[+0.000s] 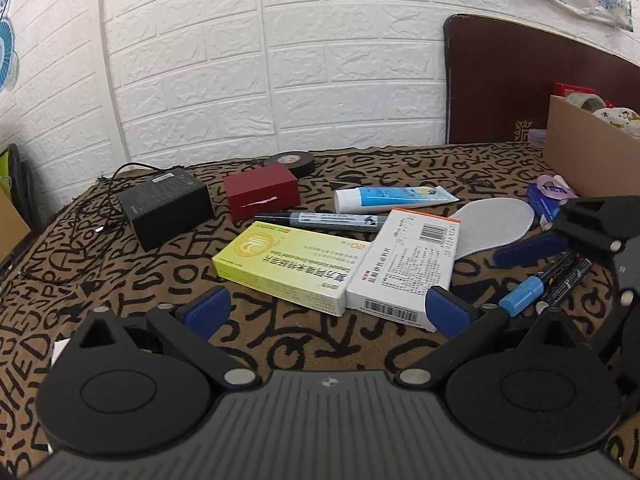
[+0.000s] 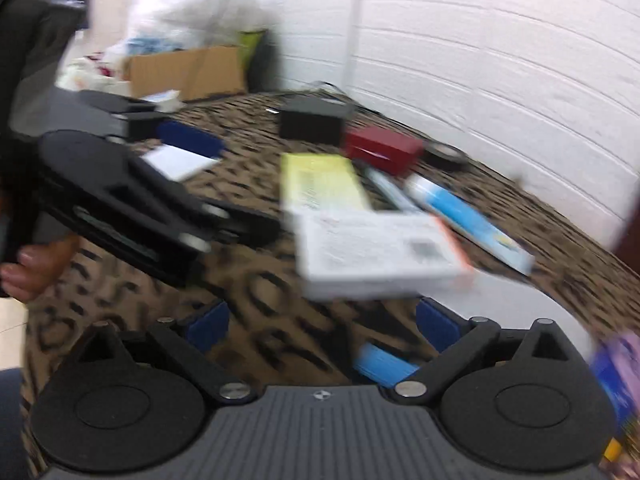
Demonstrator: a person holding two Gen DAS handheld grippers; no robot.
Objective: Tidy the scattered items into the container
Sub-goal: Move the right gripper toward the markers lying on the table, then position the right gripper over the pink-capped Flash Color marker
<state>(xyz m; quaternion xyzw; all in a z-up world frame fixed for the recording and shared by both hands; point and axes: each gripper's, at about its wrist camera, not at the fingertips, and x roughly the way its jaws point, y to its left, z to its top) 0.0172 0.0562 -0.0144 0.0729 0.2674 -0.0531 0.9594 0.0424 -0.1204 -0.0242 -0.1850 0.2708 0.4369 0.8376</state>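
Scattered on the patterned cloth: a yellow medicine box [image 1: 286, 266], a white medicine box [image 1: 404, 264], a grey marker [image 1: 320, 220], a blue-white tube [image 1: 394, 198], a red box [image 1: 262, 192], a black adapter [image 1: 168, 208], a tape roll [image 1: 290, 160], a white insole [image 1: 494, 222] and blue-capped pens [image 1: 544, 284]. The cardboard container [image 1: 588, 156] stands at the right. My left gripper [image 1: 326, 308] is open and empty just in front of both medicine boxes. My right gripper [image 2: 322, 326] is open and empty before the white box [image 2: 380, 254]; that view is blurred.
A white brick wall runs behind the table. A dark headboard [image 1: 520, 88] stands behind the container. A black cable [image 1: 100, 216] trails left of the adapter. A small blue-purple box [image 1: 548, 196] lies by the container. Another cardboard box [image 2: 188, 70] sits beyond the table's far end.
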